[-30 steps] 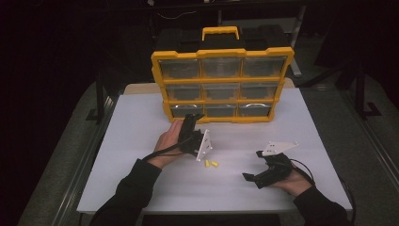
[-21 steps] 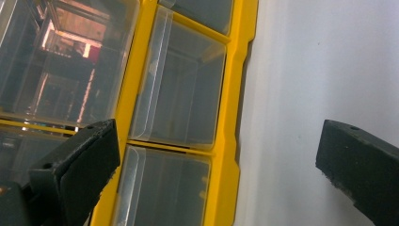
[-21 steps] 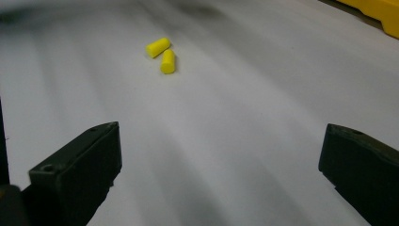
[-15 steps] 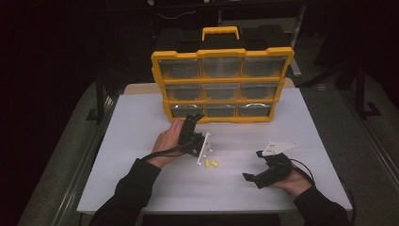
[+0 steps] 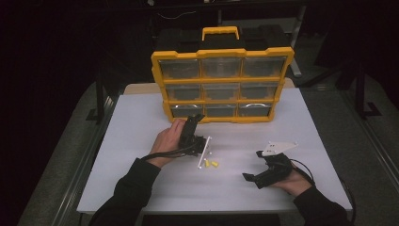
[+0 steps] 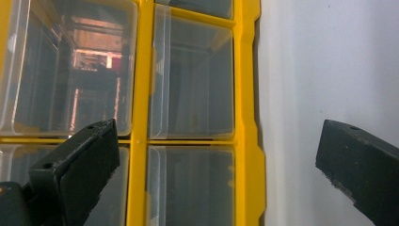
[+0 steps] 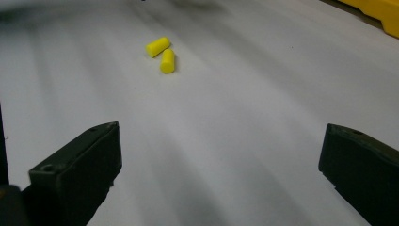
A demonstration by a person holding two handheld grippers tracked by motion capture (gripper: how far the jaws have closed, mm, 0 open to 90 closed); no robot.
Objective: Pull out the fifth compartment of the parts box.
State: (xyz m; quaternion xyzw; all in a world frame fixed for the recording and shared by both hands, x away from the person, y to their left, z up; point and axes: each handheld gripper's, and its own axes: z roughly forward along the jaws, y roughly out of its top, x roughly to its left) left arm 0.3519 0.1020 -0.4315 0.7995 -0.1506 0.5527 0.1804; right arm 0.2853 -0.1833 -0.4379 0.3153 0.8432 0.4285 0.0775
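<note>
Your left hand-held gripper point(image 5: 194, 123) gapes wide at the drawer cabinet point(image 5: 221, 84); your right hand-held gripper point(image 5: 256, 178), equally wide, faces two yellow earplugs point(image 7: 161, 53) mid-counter.

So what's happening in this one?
A person at a white table holds a black two-jaw gripper in each hand. The left gripper, jaws wide open, points at the bottom-left clear drawers of an upright yellow plastic drawer organiser. The right gripper, also open and holding nothing, faces two small yellow foam cylinders lying loose on the table between the hands.
</note>
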